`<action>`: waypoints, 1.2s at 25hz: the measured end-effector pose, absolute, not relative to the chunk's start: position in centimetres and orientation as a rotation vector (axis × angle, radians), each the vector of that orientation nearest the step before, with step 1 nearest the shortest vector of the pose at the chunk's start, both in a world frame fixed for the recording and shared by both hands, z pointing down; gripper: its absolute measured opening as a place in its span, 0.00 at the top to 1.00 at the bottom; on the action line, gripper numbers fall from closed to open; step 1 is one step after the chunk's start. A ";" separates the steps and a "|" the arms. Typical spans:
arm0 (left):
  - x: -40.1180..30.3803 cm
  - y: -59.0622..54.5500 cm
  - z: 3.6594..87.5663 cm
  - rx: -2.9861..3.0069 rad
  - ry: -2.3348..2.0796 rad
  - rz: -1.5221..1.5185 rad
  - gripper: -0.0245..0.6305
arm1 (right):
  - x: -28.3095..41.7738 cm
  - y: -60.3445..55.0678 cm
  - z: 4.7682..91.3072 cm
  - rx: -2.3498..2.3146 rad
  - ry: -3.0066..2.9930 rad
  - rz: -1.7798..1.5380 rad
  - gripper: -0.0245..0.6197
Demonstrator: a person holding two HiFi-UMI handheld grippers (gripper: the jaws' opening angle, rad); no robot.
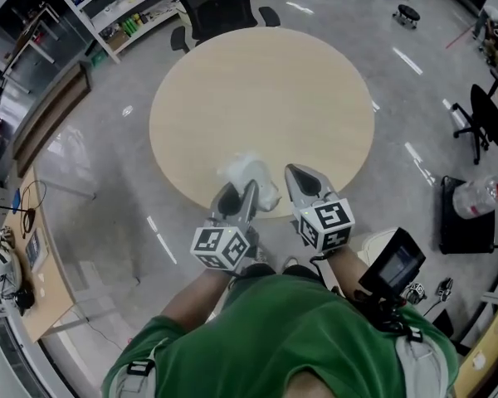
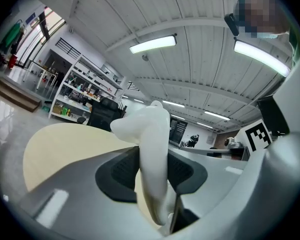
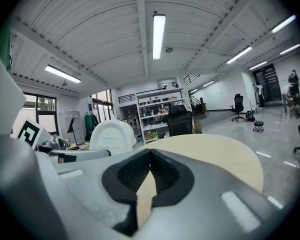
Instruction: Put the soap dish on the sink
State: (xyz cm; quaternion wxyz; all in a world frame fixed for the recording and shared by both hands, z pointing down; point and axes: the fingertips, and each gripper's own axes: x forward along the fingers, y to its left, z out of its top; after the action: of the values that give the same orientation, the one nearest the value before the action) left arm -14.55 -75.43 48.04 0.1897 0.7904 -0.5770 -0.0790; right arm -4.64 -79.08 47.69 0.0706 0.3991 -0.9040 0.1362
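1. Left tool (image 1: 239,196) is clamped on the dish (image 1: 251,179). The dish is white and sits edge-on between the pads, its rounded end poking out past the tips.
2. In the left gripper view, the dish (image 2: 152,149) stands upright in the jaws with both dark pads pressing its sides.
3. The dish hangs over the round desk (image 1: 266,89), right at the rim at 6 o'clock. I can't tell whether it touches the top.
4. Right tool (image 1: 301,175) sits just beside the left one, at its 3 o'clock. Its jaws are together and hold nothing. The pad tips meet, and only a sliver of desk (image 3: 215,159) shows through below them.
5. Both tools point towards 12 o'clock across the desk, side by side but apart.
6. Ahead of the tips, the wide pale top runs open from the centre to the far edge.
7. A black chair (image 1: 220,2) is parked against the rim at 12 o'clock.
8. Grey floor (image 1: 108,181) lies open round the desk from 7 to 10 o'clock.
9. Shelves (image 1: 120,7) stand at 11 o'clock, well apart from the rim.
10. A second chair (image 1: 481,118) is at 3 o'clock, also well apart, with open floor between it and the desk edge.
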 end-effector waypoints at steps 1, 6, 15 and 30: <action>-15.0 -76.0 48.3 2.220 -1.612 -0.225 0.73 | -5.0 -79.6 47.8 1.208 -2.710 0.408 0.96; -17.4 -77.7 49.5 2.208 -1.560 -0.224 0.73 | -6.8 -81.1 48.5 1.259 -2.642 0.416 0.96; -19.1 -80.6 53.5 2.163 -1.491 -0.155 0.73 | -7.6 -83.4 51.3 1.301 -2.545 0.453 0.96; -14.8 -86.5 63.1 2.036 -1.376 0.099 0.73 | -4.9 -89.1 59.3 1.219 -2.413 0.636 0.96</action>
State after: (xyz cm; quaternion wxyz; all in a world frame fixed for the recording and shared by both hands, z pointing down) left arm -14.78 -86.49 63.05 0.3346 0.7801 -0.5273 0.0378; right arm -4.94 -89.12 59.35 0.1813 0.4317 -0.8544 0.2252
